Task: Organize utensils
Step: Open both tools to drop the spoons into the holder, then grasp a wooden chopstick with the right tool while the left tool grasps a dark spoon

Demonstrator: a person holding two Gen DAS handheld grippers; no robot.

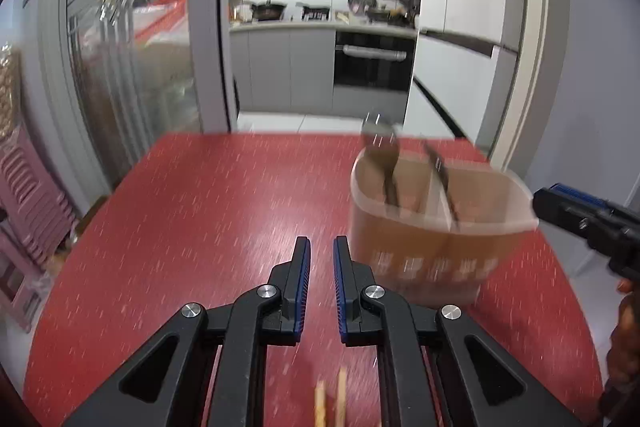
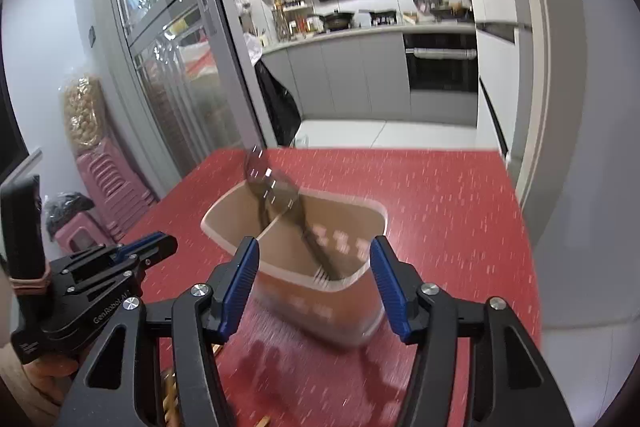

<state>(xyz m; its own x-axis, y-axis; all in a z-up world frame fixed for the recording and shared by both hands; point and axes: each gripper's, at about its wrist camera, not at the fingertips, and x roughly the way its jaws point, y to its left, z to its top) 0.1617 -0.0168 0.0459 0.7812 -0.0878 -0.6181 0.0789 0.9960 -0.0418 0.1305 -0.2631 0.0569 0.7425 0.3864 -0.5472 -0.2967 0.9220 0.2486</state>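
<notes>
Two dark utensils [image 2: 280, 211] lean in a translucent brown divided holder [image 2: 304, 267]; right hand-held gripper [image 2: 314, 267] gapes, left hand-held gripper [image 1: 322, 251] closed empty.

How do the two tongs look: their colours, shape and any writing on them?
Both tongs are black plastic linkages with angular cut-outs and round silver pivot bolts. Each finger ends in a ribbed blue pad. The left tongs show this from above; the right tongs look the same. In the right wrist view, the left tongs' body bears white lettering, "GenRobot.AI". No cables or sleeves are visible.

The left gripper [image 2: 160, 247] has small white letters on its black side. They say "GenRobot.AI".
</notes>
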